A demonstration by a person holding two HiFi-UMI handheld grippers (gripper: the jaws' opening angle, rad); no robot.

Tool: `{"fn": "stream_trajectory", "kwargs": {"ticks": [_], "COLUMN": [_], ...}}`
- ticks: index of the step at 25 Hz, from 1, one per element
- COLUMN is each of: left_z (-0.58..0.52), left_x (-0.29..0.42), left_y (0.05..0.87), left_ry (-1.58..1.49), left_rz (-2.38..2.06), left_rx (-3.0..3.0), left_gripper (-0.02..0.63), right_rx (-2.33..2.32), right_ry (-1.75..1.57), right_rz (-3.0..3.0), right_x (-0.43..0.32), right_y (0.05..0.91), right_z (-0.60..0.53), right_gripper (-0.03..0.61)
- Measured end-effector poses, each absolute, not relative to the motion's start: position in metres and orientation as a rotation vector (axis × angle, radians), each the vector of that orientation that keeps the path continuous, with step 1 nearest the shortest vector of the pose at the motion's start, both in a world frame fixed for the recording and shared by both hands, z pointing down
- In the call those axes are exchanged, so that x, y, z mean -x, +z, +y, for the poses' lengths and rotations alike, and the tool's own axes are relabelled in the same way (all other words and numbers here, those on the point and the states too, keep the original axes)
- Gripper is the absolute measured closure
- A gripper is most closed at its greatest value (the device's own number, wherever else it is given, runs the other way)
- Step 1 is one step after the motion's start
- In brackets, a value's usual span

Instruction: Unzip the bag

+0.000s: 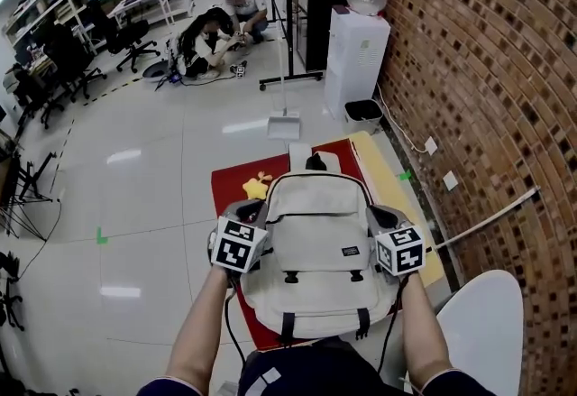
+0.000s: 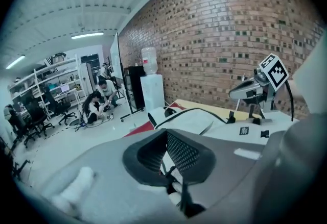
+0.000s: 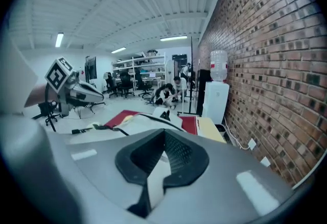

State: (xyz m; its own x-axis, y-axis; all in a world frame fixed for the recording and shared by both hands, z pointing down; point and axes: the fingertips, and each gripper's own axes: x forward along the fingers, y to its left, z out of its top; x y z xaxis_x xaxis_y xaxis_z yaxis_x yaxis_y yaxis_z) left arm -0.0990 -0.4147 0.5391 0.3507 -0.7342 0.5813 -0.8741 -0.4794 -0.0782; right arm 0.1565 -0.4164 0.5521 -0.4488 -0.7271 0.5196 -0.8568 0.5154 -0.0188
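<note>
While hand-held grippers (image 1: 260, 219) (image 1: 372, 219) pinch its sides, the bag (image 1: 315, 232) looks zipped

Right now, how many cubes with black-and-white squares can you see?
2. The left cube is at the left side of the bag. The right cube is at its right side. I see no others, though the bag could hide some.

I saw a cream backpack (image 1: 315, 232), front face up, top handle pointing away from me, small dark label on the front pocket, dark straps at its near edge, zips looked closed, over a red mat (image 1: 230, 182)
</note>
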Motion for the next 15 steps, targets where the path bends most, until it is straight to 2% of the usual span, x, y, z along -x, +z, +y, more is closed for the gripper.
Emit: {"fn": "stream_trajectory", "kwargs": {"ticks": [9,15], "left_z": [-0.386,-0.368], "left_x": [0.025,0.009], "left_y": [0.474,0.451], "left_ry": [0.468,0.353], "left_rz": [-1.365,-1.327], "left_rx": [-2.530,-2.578], "left_gripper": [0.611,0.611], "right_rx": [-1.351,-1.354], "right_ry": [0.276,0.233], "right_rz": [-2.527,-2.618], "right_x": [-0.112,-0.088], "right_y": [0.473,0.443], "right_z": [-0.394,-0.378], "right_gripper": [0.574,0.574]}}
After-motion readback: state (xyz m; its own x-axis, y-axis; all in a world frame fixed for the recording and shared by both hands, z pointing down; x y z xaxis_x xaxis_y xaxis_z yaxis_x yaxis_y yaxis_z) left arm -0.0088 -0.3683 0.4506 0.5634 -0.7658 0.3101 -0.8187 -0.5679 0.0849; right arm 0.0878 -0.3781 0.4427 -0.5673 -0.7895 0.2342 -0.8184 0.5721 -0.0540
